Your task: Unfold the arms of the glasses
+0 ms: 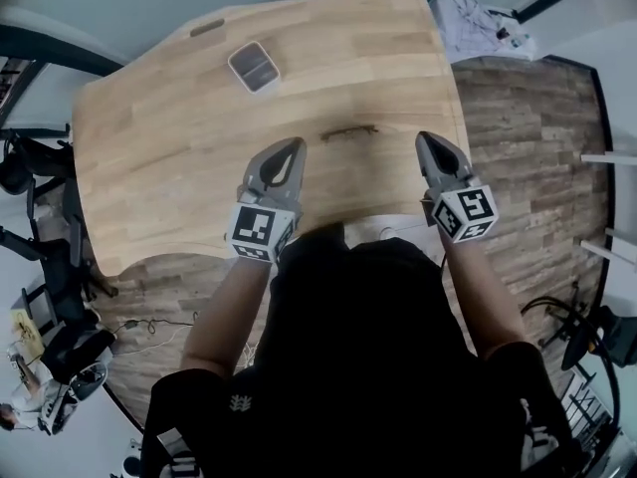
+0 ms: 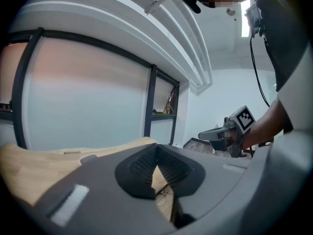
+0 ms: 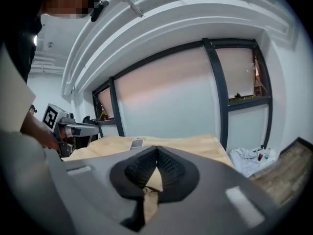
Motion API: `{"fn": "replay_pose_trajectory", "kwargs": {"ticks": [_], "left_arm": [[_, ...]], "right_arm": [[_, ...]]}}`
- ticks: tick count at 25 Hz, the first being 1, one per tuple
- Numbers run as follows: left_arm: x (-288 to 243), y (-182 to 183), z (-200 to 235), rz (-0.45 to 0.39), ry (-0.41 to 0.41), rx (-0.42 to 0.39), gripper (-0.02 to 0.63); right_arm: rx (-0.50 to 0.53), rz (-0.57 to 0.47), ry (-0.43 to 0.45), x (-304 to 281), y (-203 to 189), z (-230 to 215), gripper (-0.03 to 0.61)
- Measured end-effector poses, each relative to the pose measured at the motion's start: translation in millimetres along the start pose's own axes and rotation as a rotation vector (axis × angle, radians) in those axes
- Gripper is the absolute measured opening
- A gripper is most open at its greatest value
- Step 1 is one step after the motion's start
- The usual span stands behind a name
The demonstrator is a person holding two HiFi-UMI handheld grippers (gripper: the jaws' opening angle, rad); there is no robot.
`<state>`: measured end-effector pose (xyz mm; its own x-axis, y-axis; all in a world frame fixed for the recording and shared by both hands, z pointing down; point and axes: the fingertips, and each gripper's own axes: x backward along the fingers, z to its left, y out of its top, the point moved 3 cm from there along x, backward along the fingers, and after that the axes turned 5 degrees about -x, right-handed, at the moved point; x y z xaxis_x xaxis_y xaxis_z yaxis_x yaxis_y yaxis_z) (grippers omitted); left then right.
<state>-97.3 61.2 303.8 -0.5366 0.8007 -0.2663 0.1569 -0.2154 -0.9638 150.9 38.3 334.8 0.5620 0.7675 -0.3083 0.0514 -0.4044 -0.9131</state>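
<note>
- While the left hand-held gripper (image 1: 295,147) hovers low over the near part of the counter (image 1: 159,118), its two jaws are pressed together. The dark ribbed pads meet at the tip with nothing caught between them.
- The right hand-held gripper (image 1: 426,139) is about level with it, well off to its right. Its jaws are likewise pressed together on nothing (its own view shows the pads closing to a point).
- The glasses (image 1: 348,132) lie on the counter between the two hand-held grippers, to the right of the left one's tip and to the left of the right one's. They sit slightly ahead of both tips, and neither touches them.
- In each gripper view the glasses show only as a thin wire outline low in the gap under the closed pads. They are too small to tell whether the arms are folded or out.
- A small grey box (image 1: 254,66) lies farther out on the counter, ahead of the left hand-held gripper and well apart from the glasses.
- A bare forearm (image 1: 234,307) runs back from the left hand-held gripper to a black top (image 1: 368,366).
- Far ahead of the right hand-held gripper, past the counter's corner, a white cloth (image 1: 478,23) lies heaped on the wooden floor (image 1: 528,118).
</note>
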Motion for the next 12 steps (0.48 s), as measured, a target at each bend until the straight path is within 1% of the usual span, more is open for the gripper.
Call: {"fn": "replay_pose_trajectory", "kwargs": {"ticks": [4, 8, 10, 12], "left_arm": [[-16.4, -7.4, 17.3, 0.001, -0.09, 0.012, 0.006], [-38.1, -22.3, 18.6, 0.01, -0.173, -0.012, 0.005], [-47.9, -26.7, 15.2, 0.01, -0.202, -0.01, 0.005], [-58.8, -31.9, 10.9, 0.014, -0.229, -0.011, 0.006]], "right_arm": [[0.002, -0.039, -0.063, -29.0, 21.0, 4.1, 0.0], [0.026, -0.054, -0.105, -32.3, 35.0, 3.1, 0.0], [0.029, -0.042, -0.125, -29.0, 31.8, -2.1, 0.0], [0.025, -0.017, -0.132, -28.0, 18.1, -6.7, 0.0]]}}
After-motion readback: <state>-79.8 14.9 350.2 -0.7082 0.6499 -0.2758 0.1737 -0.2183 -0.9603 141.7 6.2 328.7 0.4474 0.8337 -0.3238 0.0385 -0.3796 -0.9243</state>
